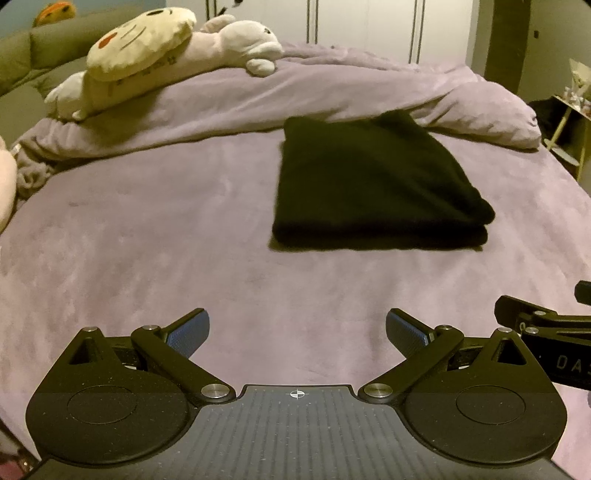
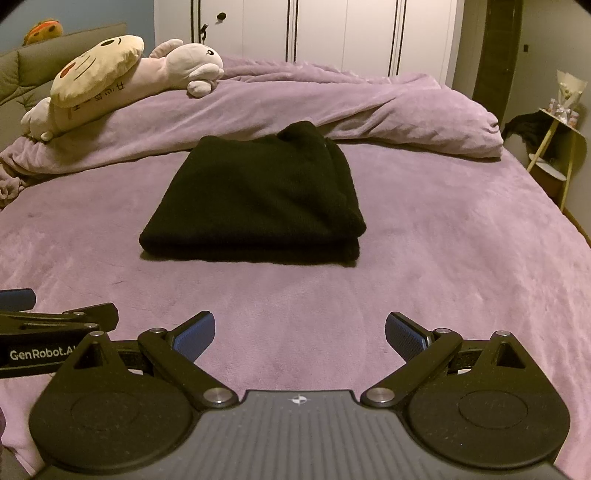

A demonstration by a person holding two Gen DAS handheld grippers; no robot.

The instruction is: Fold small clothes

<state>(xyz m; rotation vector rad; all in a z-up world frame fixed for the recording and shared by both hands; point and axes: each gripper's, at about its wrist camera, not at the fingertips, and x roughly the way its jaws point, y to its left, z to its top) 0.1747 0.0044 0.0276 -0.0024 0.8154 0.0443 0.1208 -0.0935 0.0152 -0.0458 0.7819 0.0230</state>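
Observation:
A black garment [image 1: 373,184] lies folded into a thick rectangle on the purple bed cover [image 1: 166,240]; it also shows in the right wrist view [image 2: 258,199]. My left gripper [image 1: 297,332] is open and empty, held above the cover well short of the garment. My right gripper [image 2: 300,334] is open and empty too, also short of the garment. Each gripper shows at the edge of the other's view: the right one [image 1: 546,325] at the right, the left one [image 2: 55,321] at the left.
A bunched purple duvet [image 2: 388,110] lies behind the garment. Plush toys [image 2: 122,74] rest on it at the back left. A white wardrobe [image 2: 332,29] stands behind the bed. A small side table [image 2: 561,140] stands off the bed's right edge.

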